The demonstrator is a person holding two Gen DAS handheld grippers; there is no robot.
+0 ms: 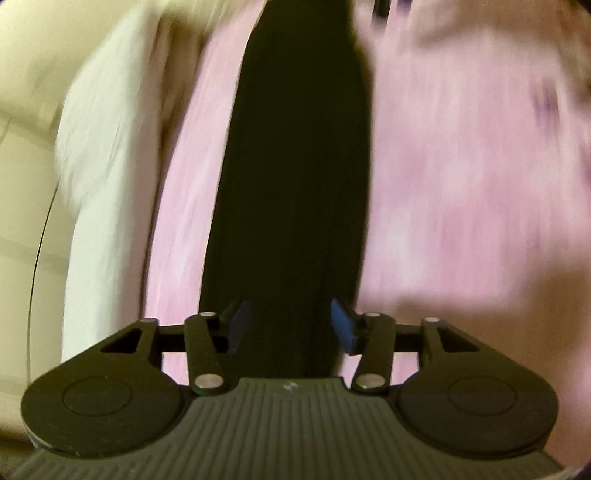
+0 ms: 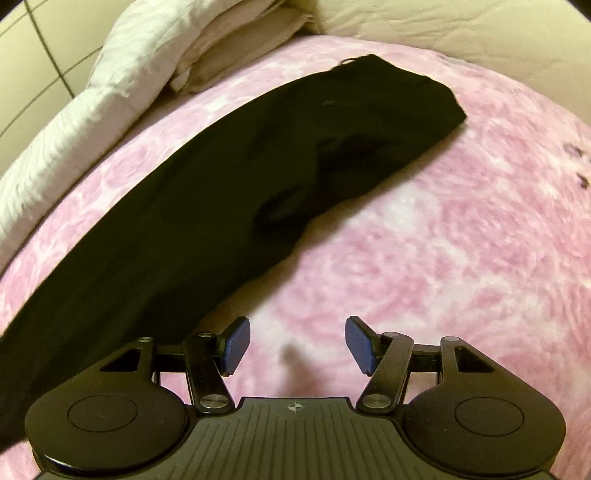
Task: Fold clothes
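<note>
- A long black garment (image 2: 236, 192) lies stretched out on a pink mottled blanket (image 2: 443, 240), running from the lower left of the right wrist view up toward the upper right
- It looks folded lengthwise into a narrow strip, with a few soft creases near its middle
- The right gripper (image 2: 297, 345) hangs over bare blanket just beside the garment's lower edge; its jaws stand wide apart with nothing between them, and the blue pads (image 2: 236, 345) touch no cloth
- A crumpled white bedding pile (image 2: 147, 48) sits beyond the garment at the blanket's far left edge, apart from it
- A cream sheet (image 2: 461, 33) shows past the blanket at the top of that view
- In the left wrist view, which is heavily smeared, the same black garment (image 1: 295, 166) runs straight away from the left gripper (image 1: 291, 325) up the middle of the picture
- The left gripper's jaws are parted, with the dark cloth seeming to pass between or just under them; the blue pads (image 1: 345, 326) do not appear to press on it, though the blur makes this hard to settle
- Pink blanket (image 1: 461, 184) lies on both sides of the garment there, with white bedding (image 1: 103, 147) at the left
</note>
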